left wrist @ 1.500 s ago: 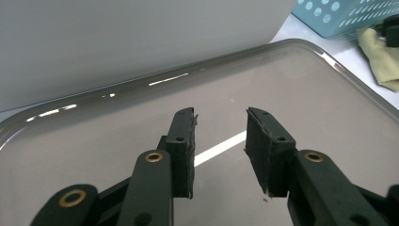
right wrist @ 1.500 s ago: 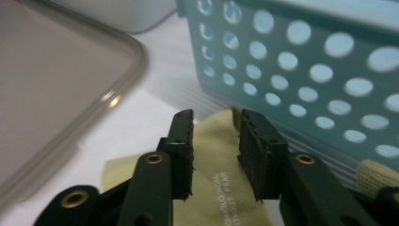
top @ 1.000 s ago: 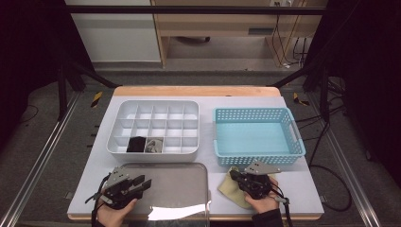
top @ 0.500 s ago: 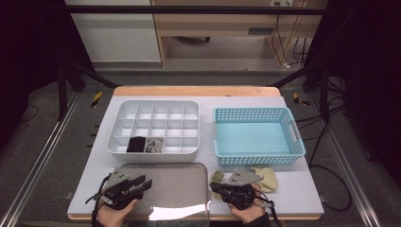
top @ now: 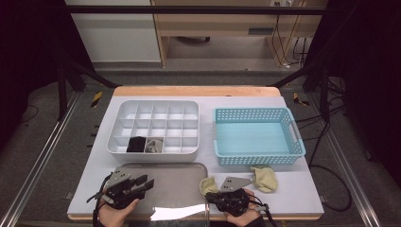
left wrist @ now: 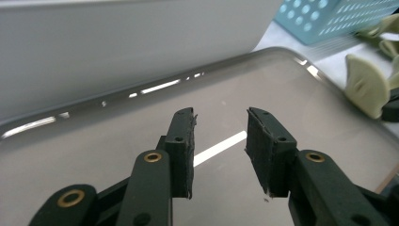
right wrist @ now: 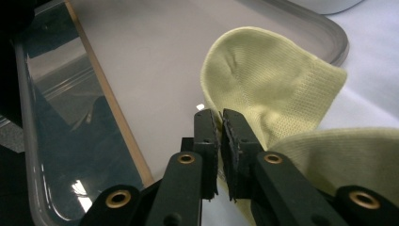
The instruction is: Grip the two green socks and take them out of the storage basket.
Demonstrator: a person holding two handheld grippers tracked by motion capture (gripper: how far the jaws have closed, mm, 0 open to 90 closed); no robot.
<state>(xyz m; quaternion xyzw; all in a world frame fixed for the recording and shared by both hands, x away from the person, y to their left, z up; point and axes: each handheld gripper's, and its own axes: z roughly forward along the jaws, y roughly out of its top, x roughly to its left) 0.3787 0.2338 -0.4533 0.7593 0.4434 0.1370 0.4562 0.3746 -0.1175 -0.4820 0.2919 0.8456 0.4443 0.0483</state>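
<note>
A pale yellow sock (top: 265,178) lies stretched along the table in front of the blue basket, one end reaching the rim of the grey tray (top: 175,179). My right gripper (top: 211,195) sits over its left end, pointing at the tray. In the right gripper view its jaws (right wrist: 219,113) are pinched on the sock (right wrist: 268,80) with a thin slit between them, and they have just been opening slightly. My left gripper (top: 145,183) hovers over the tray's left part. It stands open (left wrist: 220,117) with nothing between its fingers above the bare tray (left wrist: 117,136).
A white compartment box (top: 156,106) behind the tray holds a dark item (top: 137,144) and a grey patterned one (top: 153,145) in its front row. The blue basket (top: 257,113) stands to its right. The table's front edge runs just under both hands.
The right gripper has moved left toward the tray, pulling the sock out lengthwise with it. The left gripper has stayed put.
</note>
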